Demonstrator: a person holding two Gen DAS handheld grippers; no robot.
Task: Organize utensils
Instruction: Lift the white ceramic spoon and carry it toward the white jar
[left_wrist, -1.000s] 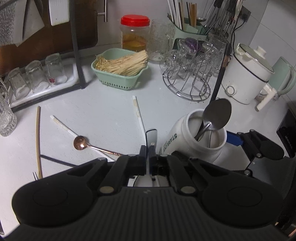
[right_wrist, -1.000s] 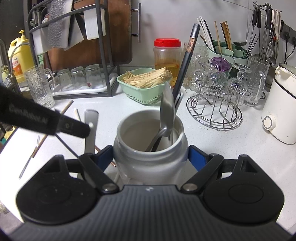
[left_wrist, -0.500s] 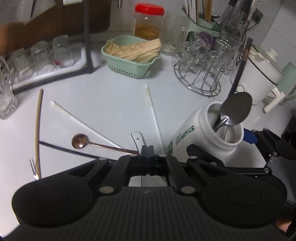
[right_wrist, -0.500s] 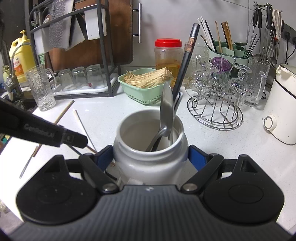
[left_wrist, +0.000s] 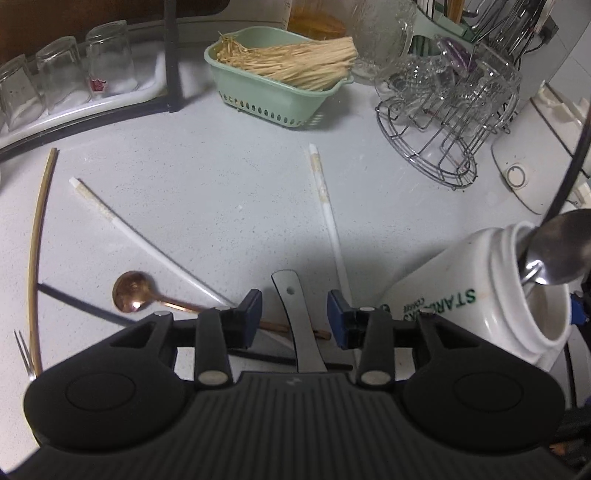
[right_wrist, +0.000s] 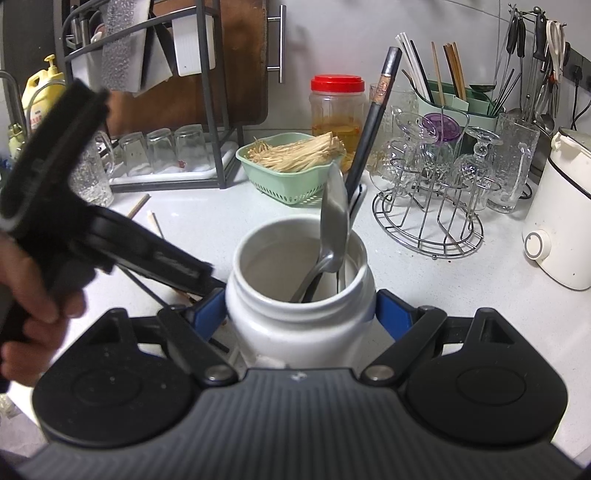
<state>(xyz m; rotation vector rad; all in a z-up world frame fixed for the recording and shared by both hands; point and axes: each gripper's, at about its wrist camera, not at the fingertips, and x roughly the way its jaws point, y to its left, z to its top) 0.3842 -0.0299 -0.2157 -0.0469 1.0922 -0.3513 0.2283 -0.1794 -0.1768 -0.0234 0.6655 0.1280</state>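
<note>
Cluttered kitchen counter (left_wrist: 229, 206). My right gripper (right_wrist: 301, 312) clamps the white jar (right_wrist: 299, 321); left gripper (left_wrist: 294, 314) jaws just opened, straddling the steel handle (left_wrist: 301, 325), untouched. Next: lower, pinch, lift into jar.

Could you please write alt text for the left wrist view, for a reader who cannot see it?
The left gripper, jaws just opened, straddles a flat steel handle on the white counter. A copper spoon and white chopsticks lie nearby; a white jar stands at right.
</note>
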